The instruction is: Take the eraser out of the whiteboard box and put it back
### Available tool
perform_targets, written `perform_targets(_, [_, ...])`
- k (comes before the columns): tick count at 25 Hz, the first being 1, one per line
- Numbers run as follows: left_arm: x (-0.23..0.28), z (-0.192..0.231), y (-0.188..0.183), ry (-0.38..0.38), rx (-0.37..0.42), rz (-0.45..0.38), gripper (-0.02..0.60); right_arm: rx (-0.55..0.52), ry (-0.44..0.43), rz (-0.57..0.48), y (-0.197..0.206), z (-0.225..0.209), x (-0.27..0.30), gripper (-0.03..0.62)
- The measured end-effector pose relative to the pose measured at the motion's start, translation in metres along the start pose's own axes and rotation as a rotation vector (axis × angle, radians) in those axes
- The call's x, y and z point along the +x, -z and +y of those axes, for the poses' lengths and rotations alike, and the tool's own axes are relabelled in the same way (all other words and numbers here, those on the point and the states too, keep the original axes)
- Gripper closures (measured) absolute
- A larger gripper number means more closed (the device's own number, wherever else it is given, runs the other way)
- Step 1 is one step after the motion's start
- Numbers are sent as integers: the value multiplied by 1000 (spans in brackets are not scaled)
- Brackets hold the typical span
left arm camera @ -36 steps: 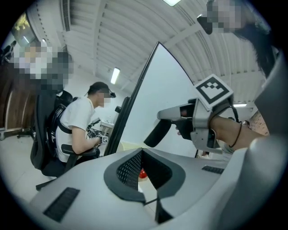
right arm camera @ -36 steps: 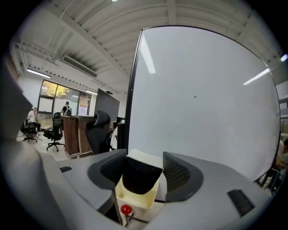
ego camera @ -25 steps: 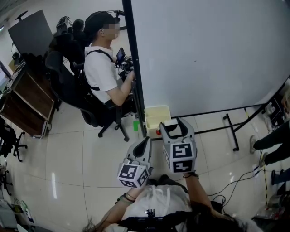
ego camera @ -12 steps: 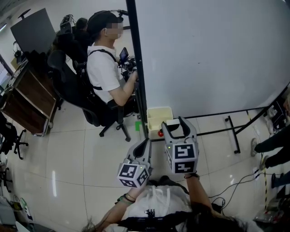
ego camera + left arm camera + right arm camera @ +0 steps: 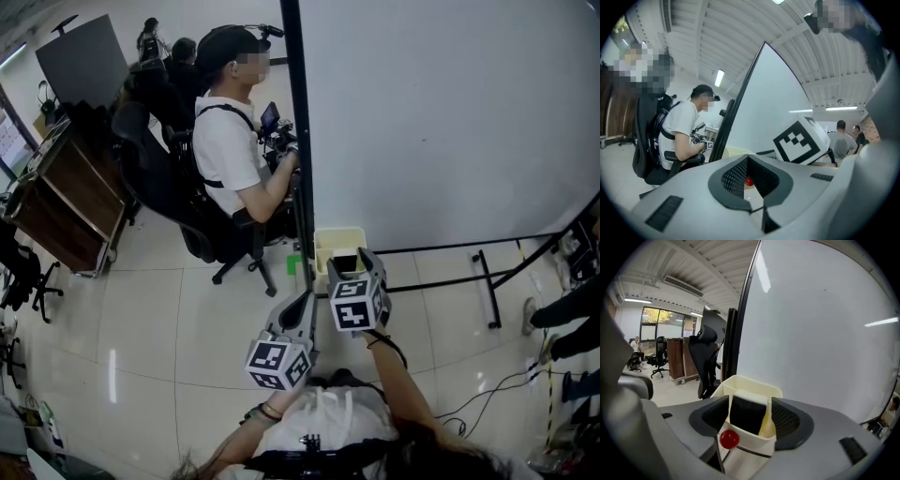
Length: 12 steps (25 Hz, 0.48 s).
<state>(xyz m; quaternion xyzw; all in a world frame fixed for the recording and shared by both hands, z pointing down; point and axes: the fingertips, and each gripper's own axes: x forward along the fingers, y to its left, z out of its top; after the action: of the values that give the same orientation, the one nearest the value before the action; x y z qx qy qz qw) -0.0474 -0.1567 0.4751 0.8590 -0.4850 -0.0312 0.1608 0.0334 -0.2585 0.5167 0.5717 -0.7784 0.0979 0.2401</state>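
Right gripper (image 5: 749, 405): the jaws are spread wide and have just been opening. Nothing is gripped, and the front of the whiteboard box (image 5: 754, 382) is straddled by them.
Eraser (image 5: 746, 416): it is seen between the right jaws, inside the box and not pressed by either pad.
Eraser, facing: it is stood on edge, with the dark face turned to the right gripper's camera and the pale strip on top. Its foot is hidden by the box wall, so the long axis cannot be judged.
Box: cream plastic with an open top, set against the foot of the whiteboard (image 5: 450, 112) beside the black post (image 5: 298, 141).
Red knob (image 5: 729, 439): it is carried on a thin stalk just in front of the box.
Left gripper (image 5: 748, 158): the jaws are drawn together at the tips with nothing between them. It is held back from the box, to the left of the right gripper.
Markings: only black-and-white square patterns are shown on the marker cube (image 5: 278, 361) of each gripper.
Beyond: a person (image 5: 230, 150) is seated on an office chair (image 5: 159, 187) left of the post, above pale floor tiles (image 5: 169, 309).
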Motion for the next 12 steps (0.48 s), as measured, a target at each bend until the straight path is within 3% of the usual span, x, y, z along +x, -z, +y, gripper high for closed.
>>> perform_targets(3, [-4,5,-1,-17,-8,-4,595,34,-6,-24,-4,0,-5,244])
perform_targets(6, [-5,7,-2,-25,-10,-6,595,88,4,-178,-45,-11,-46,277])
perform_targets(8, [-5,8,-2,-26,-10,-5,595,157,-39,-258,-65,-9,-74,293])
perform_targets(10, [-3,6,0,-20,-13,-2,595,236,-80,-285,-70,-5,-94,294])
perform_targets(12, [1,2,2,-7,-13,2,595,275,-66,-276,-58,-7,-104,297])
